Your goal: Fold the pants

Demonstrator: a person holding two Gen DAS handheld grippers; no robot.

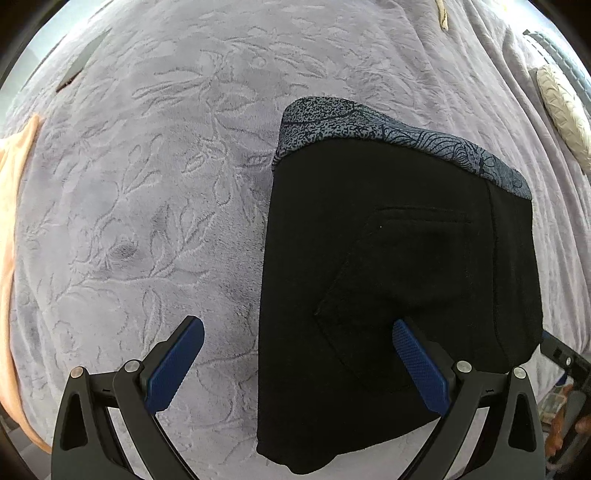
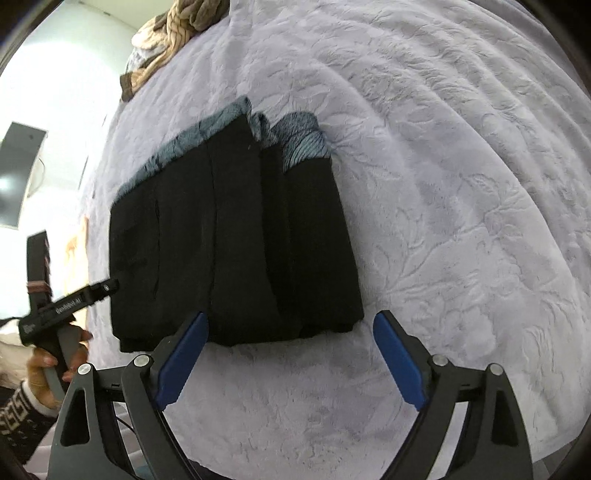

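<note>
- Nearest our right-hand camera, the right gripper (image 2: 290, 334) stands with its blue pads (image 2: 181, 363) spread wide and nothing between them — only pale blanket under the gap.
- Just past those tips we see the pants (image 2: 236, 240), black, folded into a compact stack of layers that lies flat on the blanket (image 2: 461, 184).
- We make out a blue-grey patterned waistband (image 2: 303, 144) peeking from the far edge of the stack.
- From above, our left gripper (image 1: 297, 341) points down at the same bundle, its fingers wide apart too; one pad (image 1: 419, 363) hangs over the black cloth, the other over the blanket beside it.
- We cannot tell whether that pad touches the fabric.
- At the left edge of the right-hand view, a hand (image 2: 55, 362) in a patterned sleeve (image 2: 18, 417) grips the left tool's handle, beside the stack's near corner.
- A rumpled brown cloth (image 2: 177, 33) lies at the bed's far end, well apart from the pants.
</note>
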